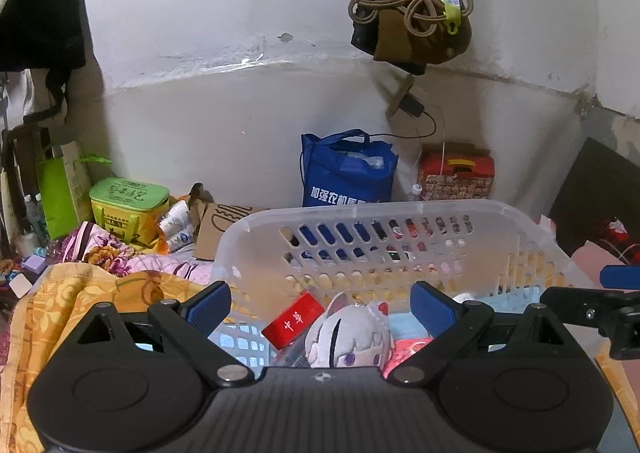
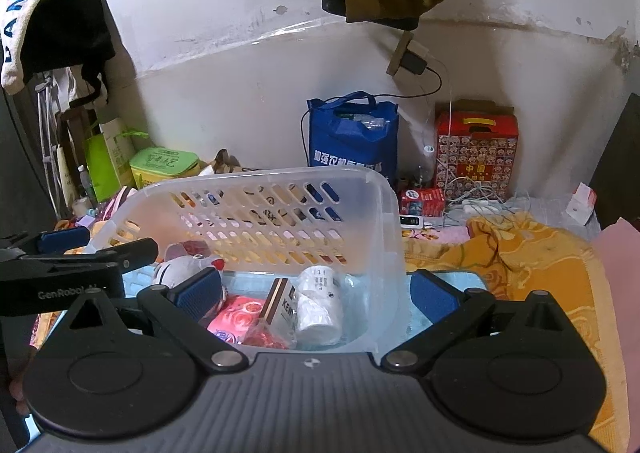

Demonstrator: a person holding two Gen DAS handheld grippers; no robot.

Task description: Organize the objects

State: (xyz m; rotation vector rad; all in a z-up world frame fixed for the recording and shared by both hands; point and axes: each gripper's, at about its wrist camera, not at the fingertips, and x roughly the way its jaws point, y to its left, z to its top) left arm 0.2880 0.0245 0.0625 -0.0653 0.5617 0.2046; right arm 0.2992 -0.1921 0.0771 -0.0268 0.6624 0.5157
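A clear perforated plastic basket sits on an orange floral blanket. Inside lie a red box, a grey-white plush doll, a pink packet, a small book-like box and a white roll. My left gripper hovers open over the basket's near left part, above the doll, holding nothing. My right gripper hangs open over the basket's near right corner, its right finger outside the wall. Each gripper shows at the edge of the other's view.
Against the white wall stand a blue tote bag, a red patterned carton, a green lidded box and a green paper bag. Cables and a charger lie right of the basket. Clothing hangs above.
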